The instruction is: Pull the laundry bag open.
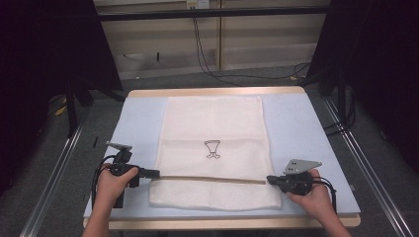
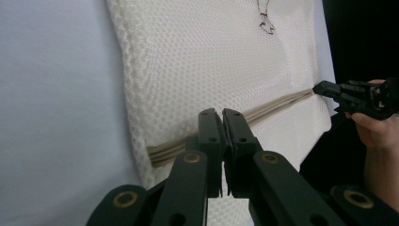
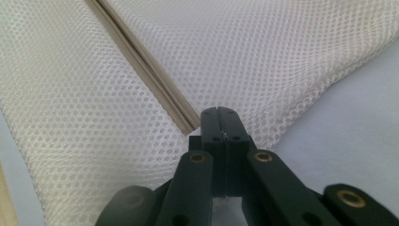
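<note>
Fingers of both grippers are pressing together, probably pinching the zipper (image 1: 212, 178) ends: left gripper (image 1: 157, 173) at the left, right gripper (image 1: 269, 179) opposite. The mesh bag (image 1: 213, 133) is lying mid-table, bearing an unreadable black logo (image 1: 213, 149).

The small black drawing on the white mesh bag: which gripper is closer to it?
Left, narrowly. The left gripper sits at the zipper's left end, down-left of the small black drawing; the right gripper is farther, down-right.
</note>
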Motion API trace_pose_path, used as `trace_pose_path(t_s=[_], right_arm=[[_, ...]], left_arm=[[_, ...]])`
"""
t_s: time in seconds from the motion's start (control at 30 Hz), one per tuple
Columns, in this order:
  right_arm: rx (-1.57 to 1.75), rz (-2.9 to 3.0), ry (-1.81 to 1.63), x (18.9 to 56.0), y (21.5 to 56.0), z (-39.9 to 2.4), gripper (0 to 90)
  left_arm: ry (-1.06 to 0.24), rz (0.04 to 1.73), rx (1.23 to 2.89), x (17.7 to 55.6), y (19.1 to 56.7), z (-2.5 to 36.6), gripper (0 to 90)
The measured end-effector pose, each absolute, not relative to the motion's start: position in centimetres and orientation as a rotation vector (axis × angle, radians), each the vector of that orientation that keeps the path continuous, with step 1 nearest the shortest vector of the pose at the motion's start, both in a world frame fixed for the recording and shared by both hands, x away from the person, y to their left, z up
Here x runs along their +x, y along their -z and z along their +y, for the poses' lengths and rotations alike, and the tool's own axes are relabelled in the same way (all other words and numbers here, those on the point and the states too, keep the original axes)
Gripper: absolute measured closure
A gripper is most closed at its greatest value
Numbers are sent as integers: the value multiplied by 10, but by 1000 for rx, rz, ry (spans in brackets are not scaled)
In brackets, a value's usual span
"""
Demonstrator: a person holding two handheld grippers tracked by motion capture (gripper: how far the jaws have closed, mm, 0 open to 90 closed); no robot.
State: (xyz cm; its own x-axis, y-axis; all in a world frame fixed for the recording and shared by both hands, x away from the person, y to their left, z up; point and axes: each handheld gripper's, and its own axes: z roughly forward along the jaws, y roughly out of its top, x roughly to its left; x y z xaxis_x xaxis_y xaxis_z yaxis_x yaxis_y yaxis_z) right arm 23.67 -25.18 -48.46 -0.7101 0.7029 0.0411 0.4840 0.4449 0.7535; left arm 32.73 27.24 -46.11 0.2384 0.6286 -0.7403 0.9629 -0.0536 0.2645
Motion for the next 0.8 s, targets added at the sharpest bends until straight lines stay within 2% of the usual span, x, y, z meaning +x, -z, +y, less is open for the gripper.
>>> trace_pose_path(t_s=[0.67,0.8], right_arm=[[1012,2426,-1124,237,484,-252,900],[1011,2424,-1129,237,484,-252,900]], left_arm=[[580,1533,1727,326,474,301,870],[533,1528,1729,325,469,304,836]])
